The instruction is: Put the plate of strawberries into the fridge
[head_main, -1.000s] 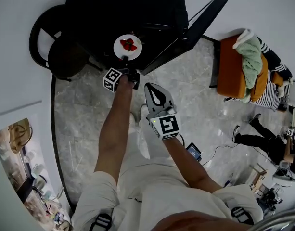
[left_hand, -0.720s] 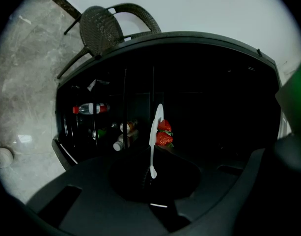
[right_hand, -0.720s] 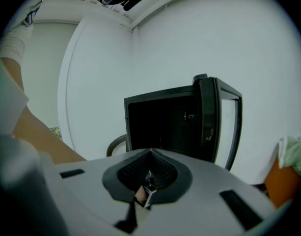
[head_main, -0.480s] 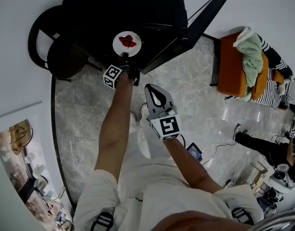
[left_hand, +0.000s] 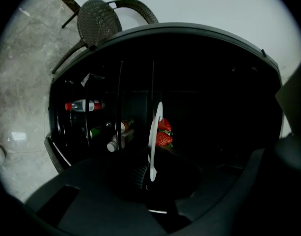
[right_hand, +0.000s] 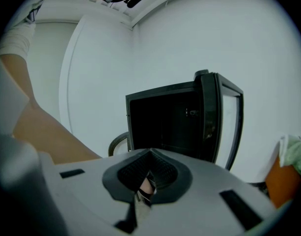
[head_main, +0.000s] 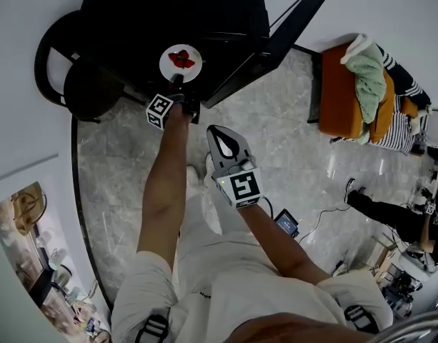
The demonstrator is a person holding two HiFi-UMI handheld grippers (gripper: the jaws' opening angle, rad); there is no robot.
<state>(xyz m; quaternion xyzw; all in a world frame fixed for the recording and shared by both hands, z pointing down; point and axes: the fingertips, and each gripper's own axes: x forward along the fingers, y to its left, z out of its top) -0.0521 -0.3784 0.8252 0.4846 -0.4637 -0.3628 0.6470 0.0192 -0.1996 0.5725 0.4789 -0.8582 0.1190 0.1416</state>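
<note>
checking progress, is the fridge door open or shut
Open: the fridge door stands swung wide, and a bottle shows inside.

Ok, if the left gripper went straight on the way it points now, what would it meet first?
The left gripper, shut on the plate of strawberries, points into the open fridge. The plate's far rim would probably reach the shelf edge first; depth in that dark interior is unclear.

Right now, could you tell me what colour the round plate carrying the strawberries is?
The round plate is plain white, clearest in the head view.
</note>
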